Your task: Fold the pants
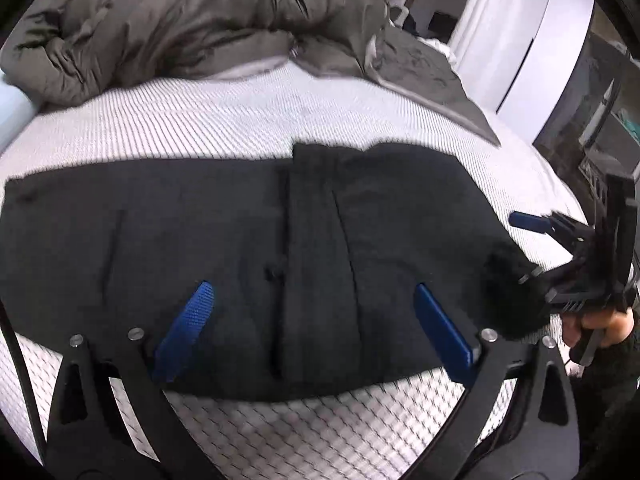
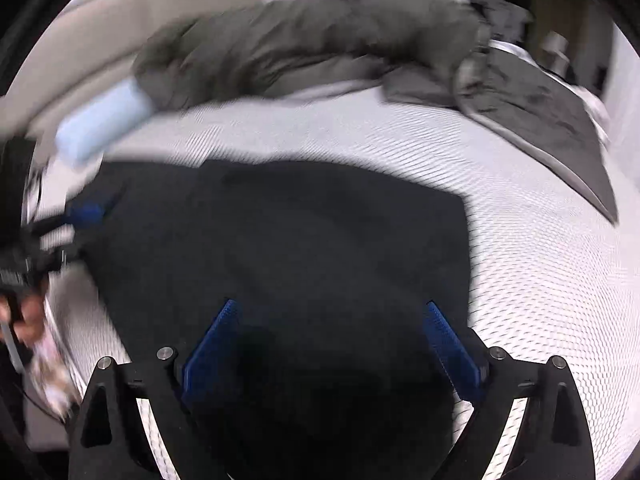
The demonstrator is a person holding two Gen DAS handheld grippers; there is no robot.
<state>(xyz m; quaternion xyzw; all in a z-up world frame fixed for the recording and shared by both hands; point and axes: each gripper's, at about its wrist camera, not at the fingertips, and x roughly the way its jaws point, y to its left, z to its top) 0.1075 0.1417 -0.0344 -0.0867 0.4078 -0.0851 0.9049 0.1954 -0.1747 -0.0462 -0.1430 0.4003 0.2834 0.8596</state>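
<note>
Ahead of the tongs lies a white textured mattress (image 1: 248,120). Beyond it, a bunched grey-brown duvet (image 1: 192,20) trails off right. A pale blue pillow (image 2: 104,120) sits far left, white wardrobe (image 1: 532,32) far right.

A white mattress (image 1: 248,120) with a fine ribbed weave fills the ground ahead of the tool. Beyond it a grey-brown duvet (image 1: 192,20) lies bunched. Far right stand white wardrobe doors (image 1: 532,44), and perhaps a dark shelf (image 1: 592,112).
</note>
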